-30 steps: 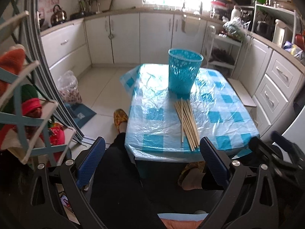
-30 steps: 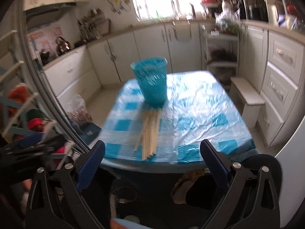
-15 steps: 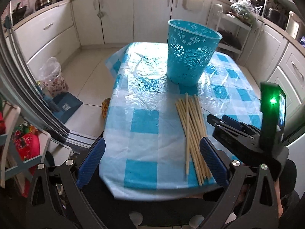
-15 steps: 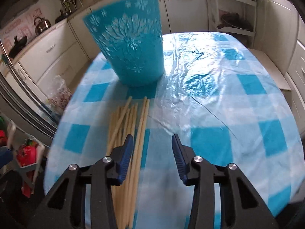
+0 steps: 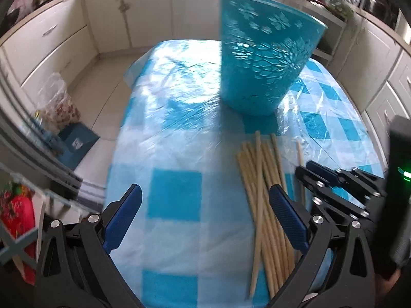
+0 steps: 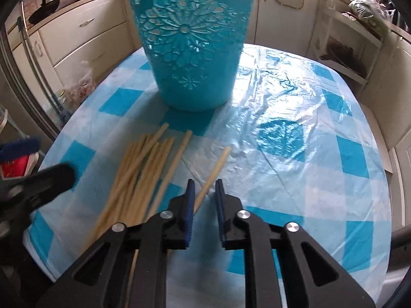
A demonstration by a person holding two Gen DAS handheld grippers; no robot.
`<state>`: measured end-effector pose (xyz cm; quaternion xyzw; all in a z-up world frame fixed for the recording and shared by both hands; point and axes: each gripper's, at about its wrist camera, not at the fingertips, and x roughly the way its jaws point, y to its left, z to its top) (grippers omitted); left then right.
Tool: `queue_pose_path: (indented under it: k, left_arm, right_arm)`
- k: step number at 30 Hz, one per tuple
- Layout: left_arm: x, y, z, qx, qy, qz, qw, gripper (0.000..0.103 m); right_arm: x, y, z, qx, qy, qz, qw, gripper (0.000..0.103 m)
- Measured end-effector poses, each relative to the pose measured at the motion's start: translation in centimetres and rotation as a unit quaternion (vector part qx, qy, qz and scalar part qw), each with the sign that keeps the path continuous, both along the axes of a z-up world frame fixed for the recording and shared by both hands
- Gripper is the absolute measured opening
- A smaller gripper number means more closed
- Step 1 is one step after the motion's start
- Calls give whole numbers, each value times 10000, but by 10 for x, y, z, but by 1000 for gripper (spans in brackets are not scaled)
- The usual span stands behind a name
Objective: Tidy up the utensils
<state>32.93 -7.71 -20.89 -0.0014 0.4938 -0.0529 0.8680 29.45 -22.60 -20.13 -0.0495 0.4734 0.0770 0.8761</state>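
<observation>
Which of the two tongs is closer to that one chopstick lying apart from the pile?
The right. The right tongs straddle the lone chopstick, one finger on each side, jaws still apart. The left tongs hang wide open over the tablecloth, with the pile between them and that stick.

Daylit, bright. Glare on the glossy blue-checked plastic tablecloth (image 6: 277, 107). Perforated turquoise plastic basket (image 5: 262, 59) casts a shadow toward the cameras. Motion blur overall; heavy fisheye bending and dark vignette at edges.

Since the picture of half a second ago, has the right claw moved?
Yes. The right claw has come forward and down toward the blue basket, which now fills more of its view, and has narrowed around one chopstick lying apart from the bundle.
</observation>
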Motion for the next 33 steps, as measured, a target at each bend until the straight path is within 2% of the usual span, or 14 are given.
queue_pose_path:
  k: [3,6,10,13,15,18,19,20,21,23,30,33]
  left_arm:
    - [14,-16,-10,62,13,-155,9999,90]
    - [26,-29,-18,90,89,-282,9995,80]
    - [37,-45,-26,227,169,-411,9988,62]
    - [42,-53,-29,177,198,-494,9984,48]
    - [43,-58,-30,189,226,-565,9980,31]
    - [44,-56,-30,196,241,-644,9974,28]
    - [45,-54,-29,131,269,-645,9975,24]
    - [45,-50,-29,85,285,-632,9976,13]
    - [45,-47,-27,-14,311,-610,9977,10]
    - [45,-35,-24,-167,316,-577,9977,7]
    - [43,-1,-21,-848,498,-297,9947,6]
    - [44,11,-28,-857,551,-143,9947,6]
  right_arm:
    - [-3,-14,-2,448,34,-19,9990,12]
    - [-5,-22,-4,849,40,-169,9962,12]
    - [-2,-23,-4,999,50,-210,9948,12]
    - [-1,-26,-4,1123,56,-247,9934,12]
    - [-5,-25,-5,1170,59,-251,9928,12]
    - [-7,-25,-6,1257,69,-263,9917,12]
    - [-7,-26,-6,1276,70,-266,9914,12]
    - [-6,-26,-7,1288,69,-267,9913,12]
    - [-7,-26,-7,1305,72,-268,9911,12]
    - [-7,-26,-7,1318,68,-269,9909,12]
    - [-7,-23,-8,1295,36,-266,9912,15]
    - [-8,-22,-8,1281,9,-233,9915,19]
